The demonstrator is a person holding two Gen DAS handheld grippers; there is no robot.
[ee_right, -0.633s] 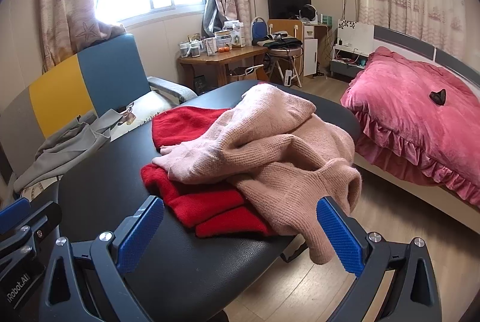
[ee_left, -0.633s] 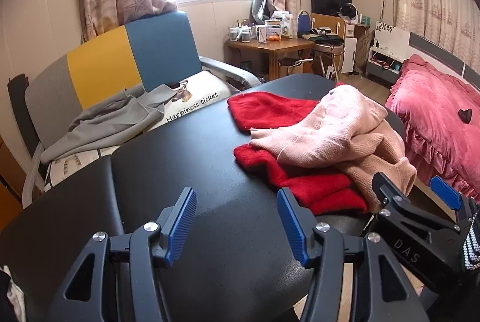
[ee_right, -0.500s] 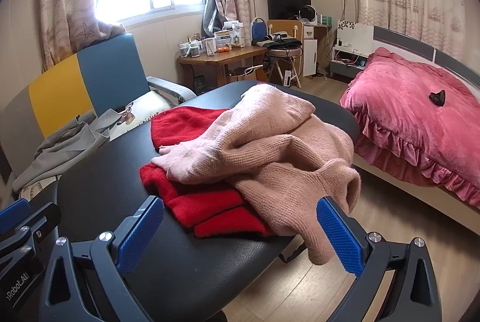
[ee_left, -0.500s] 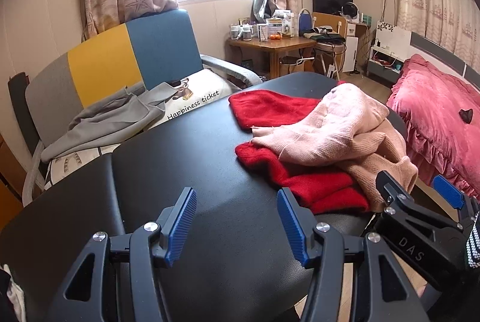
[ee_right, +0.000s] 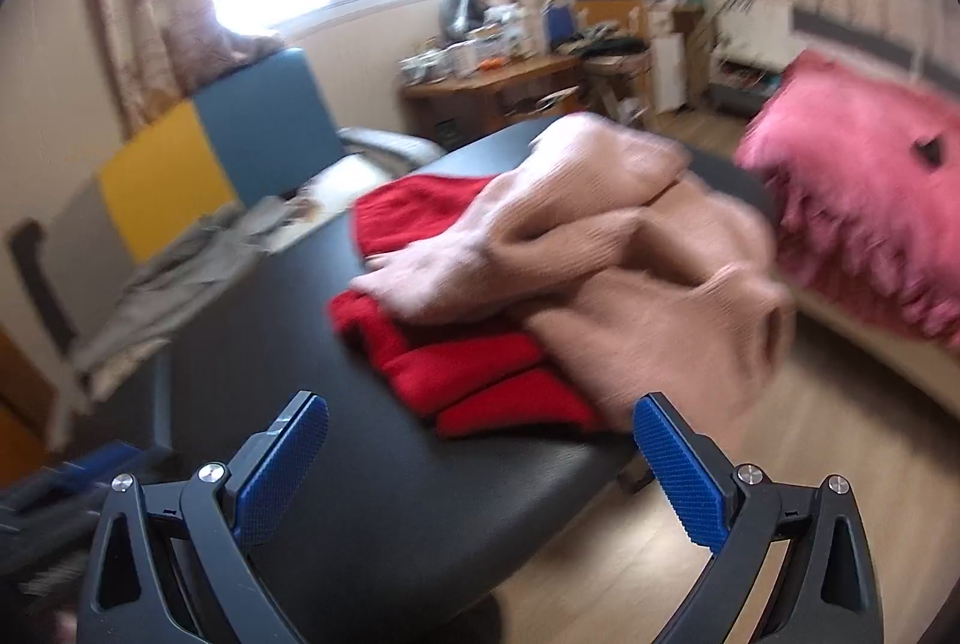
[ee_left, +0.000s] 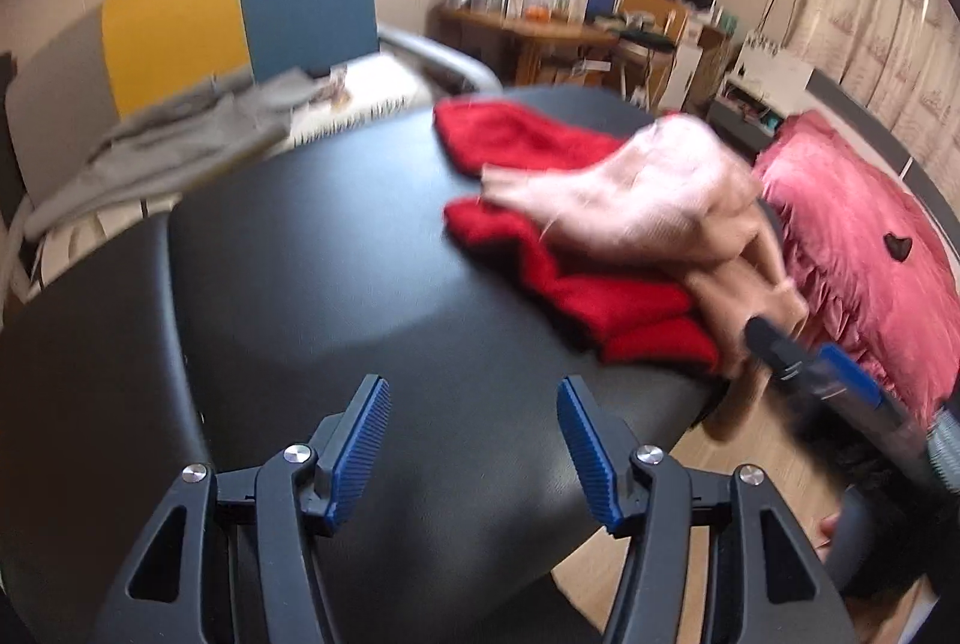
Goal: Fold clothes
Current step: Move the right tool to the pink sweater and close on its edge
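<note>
1. The pink sweater lies crumpled in a heap on the far right part of the black table, one end drooping over the table's edge toward the floor. It sits on top of the red garment, which is bunched beneath it, not squared off.
2. Half a second ago both my views were sharp and steady; now both are smeared, and the heap sits larger and nearer in my right view. I read that as my hands swinging in toward the clothes.
3. My right gripper has its blue pads wide apart, holding nothing, just short of the near edge of the red garment.
4. My left gripper is also spread and empty, over bare table, well left of the heap.
5. A grey garment is draped on the chair beyond the table.
6. Neither piece on the table looks folded.
</note>
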